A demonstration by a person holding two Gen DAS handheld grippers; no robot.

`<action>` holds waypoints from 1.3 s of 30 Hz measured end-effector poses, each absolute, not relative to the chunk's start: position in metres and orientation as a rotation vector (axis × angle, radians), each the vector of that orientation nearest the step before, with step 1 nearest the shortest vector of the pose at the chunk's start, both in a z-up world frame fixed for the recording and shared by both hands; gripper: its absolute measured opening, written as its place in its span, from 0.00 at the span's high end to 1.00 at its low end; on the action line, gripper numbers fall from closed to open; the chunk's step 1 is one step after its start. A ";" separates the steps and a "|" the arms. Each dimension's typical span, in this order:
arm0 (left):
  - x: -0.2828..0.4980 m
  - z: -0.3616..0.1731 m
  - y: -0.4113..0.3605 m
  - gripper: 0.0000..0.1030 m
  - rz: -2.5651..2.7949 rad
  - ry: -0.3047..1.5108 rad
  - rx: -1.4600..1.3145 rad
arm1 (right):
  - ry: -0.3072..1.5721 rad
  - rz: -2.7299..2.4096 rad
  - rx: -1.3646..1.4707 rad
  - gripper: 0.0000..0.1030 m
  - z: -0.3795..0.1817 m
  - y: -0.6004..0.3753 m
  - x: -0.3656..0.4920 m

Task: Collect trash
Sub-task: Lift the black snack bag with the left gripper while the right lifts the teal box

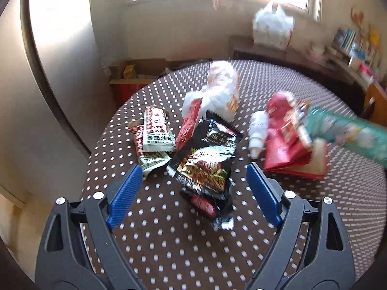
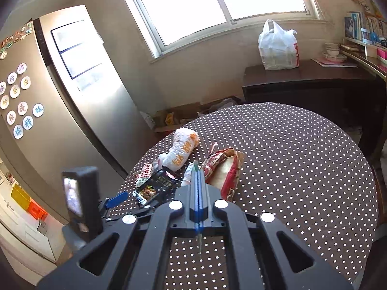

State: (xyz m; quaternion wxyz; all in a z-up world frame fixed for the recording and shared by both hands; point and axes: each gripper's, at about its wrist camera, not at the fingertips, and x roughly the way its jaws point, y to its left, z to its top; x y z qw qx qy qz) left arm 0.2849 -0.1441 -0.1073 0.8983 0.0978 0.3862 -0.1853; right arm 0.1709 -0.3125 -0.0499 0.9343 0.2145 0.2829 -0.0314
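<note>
We see a room with a bright window (image 2: 217, 2) and, left of it, a tall steel fridge (image 2: 79, 89) dotted with round magnets. A dark sideboard (image 2: 302, 79) under the window carries a white shopping bag (image 2: 278, 48); shelves of books (image 2: 367, 29) line the right wall. Nearest us is the round table in a brown polka-dot cloth (image 2: 302, 169).

The trash sits in a loose cluster near the table's far left edge: a crumpled white plastic bag (image 1: 222, 89), a red packet (image 1: 287, 145), a black snack wrapper (image 1: 208, 159), two red-and-white sachets (image 1: 157, 130) and a small white bottle (image 1: 257, 130).

Our left gripper (image 1: 193, 176) hangs over the black wrapper with its blue pads spread wide on either side, touching nothing. Our right gripper (image 2: 197, 176) is pressed together on a thin teal strip (image 2: 195, 166), seemingly the blurred teal item (image 1: 350, 133) entering the left wrist view.
</note>
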 end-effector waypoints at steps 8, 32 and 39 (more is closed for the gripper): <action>0.292 -0.111 -0.141 0.72 -0.412 0.842 0.161 | 0.591 -0.057 0.432 0.99 -0.052 -0.310 0.178; 0.182 -0.085 -0.090 0.75 -0.395 0.833 0.094 | 0.681 0.143 0.399 0.99 -0.069 -0.274 0.134; 0.161 -0.091 -0.087 0.75 -0.394 0.847 0.080 | 0.805 0.097 0.301 0.34 -0.106 -0.263 0.129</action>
